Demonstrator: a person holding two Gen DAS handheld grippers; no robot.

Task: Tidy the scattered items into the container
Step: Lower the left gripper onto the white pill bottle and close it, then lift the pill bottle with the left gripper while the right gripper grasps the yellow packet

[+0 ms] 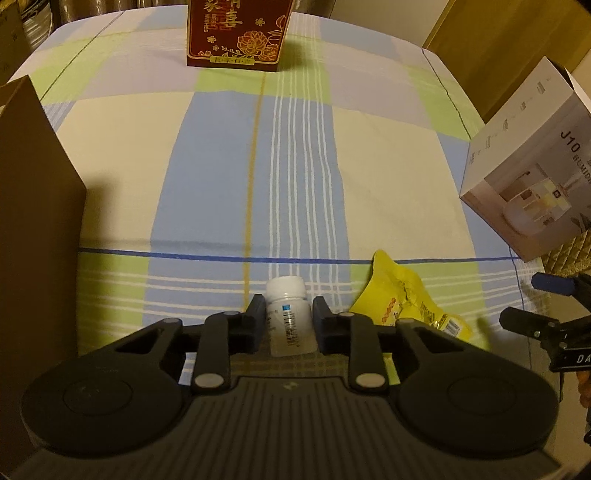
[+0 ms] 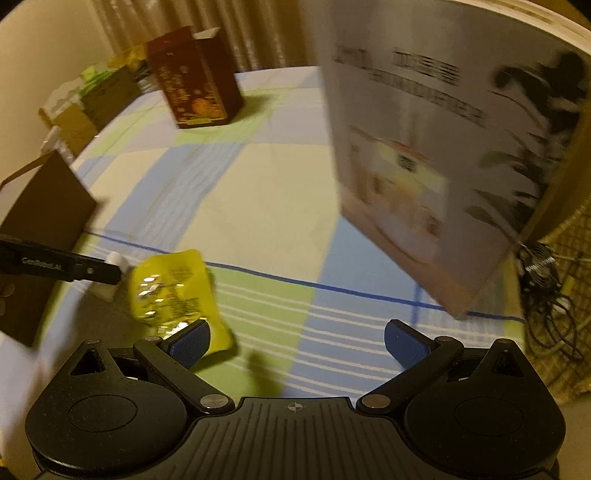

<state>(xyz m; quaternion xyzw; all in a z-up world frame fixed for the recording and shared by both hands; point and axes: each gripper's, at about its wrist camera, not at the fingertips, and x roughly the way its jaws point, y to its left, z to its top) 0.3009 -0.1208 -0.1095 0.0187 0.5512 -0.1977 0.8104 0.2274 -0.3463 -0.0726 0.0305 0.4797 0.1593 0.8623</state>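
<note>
My left gripper (image 1: 289, 314) is shut on a small white bottle (image 1: 290, 317) with a white cap, held just above the checked cloth. A yellow snack packet (image 1: 406, 302) lies right of it. In the right wrist view the yellow packet (image 2: 173, 291) lies on the cloth just ahead of my right gripper's left finger. My right gripper (image 2: 295, 341) is open and empty, and also shows at the right edge of the left wrist view (image 1: 546, 306). A brown cardboard container (image 1: 33, 229) stands at the left. The left gripper and the bottle (image 2: 114, 273) show at the left of the right wrist view.
A dark red gift box (image 1: 236, 33) stands at the far end of the cloth. A white humidifier box (image 1: 532, 177) stands at the right, close to the right gripper (image 2: 436, 140). Wires (image 2: 550, 295) lie beyond the cloth's right edge.
</note>
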